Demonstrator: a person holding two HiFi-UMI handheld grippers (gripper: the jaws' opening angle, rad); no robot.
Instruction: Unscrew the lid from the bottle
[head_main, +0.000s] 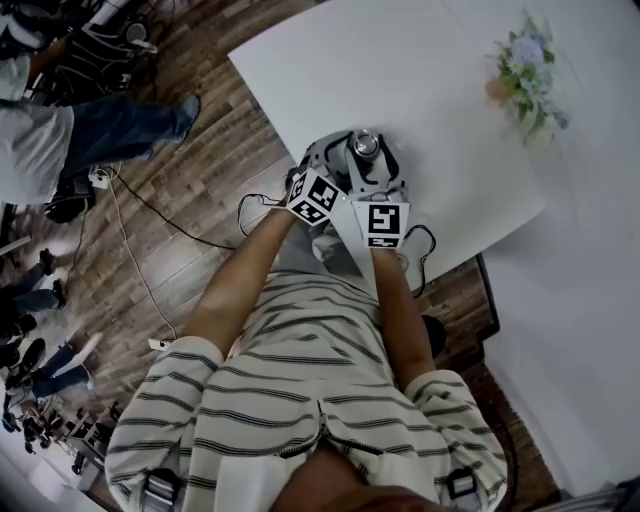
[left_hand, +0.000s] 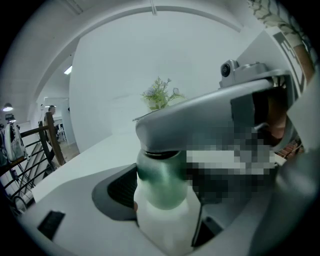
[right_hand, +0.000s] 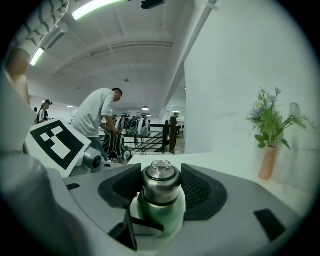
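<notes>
A bottle with a green shoulder (left_hand: 162, 185) and a white body (left_hand: 165, 225) stands near the white table's (head_main: 400, 80) front edge. Its steel lid (right_hand: 161, 182) (head_main: 366, 145) is on the neck. My left gripper (left_hand: 162, 200) is shut on the bottle's body, with a black pad (left_hand: 120, 187) against its left side. My right gripper (right_hand: 161, 175) reaches in higher up, and its two black pads (right_hand: 200, 192) lie against both sides of the lid. In the left gripper view the right gripper's grey body (left_hand: 210, 115) hides the lid.
A pink vase of flowers (head_main: 520, 75) (right_hand: 267, 160) stands at the table's far side by the white wall. Left of the table is wooden floor with a cable (head_main: 150, 195) and people standing (head_main: 90, 130). A railing (right_hand: 150, 137) is behind.
</notes>
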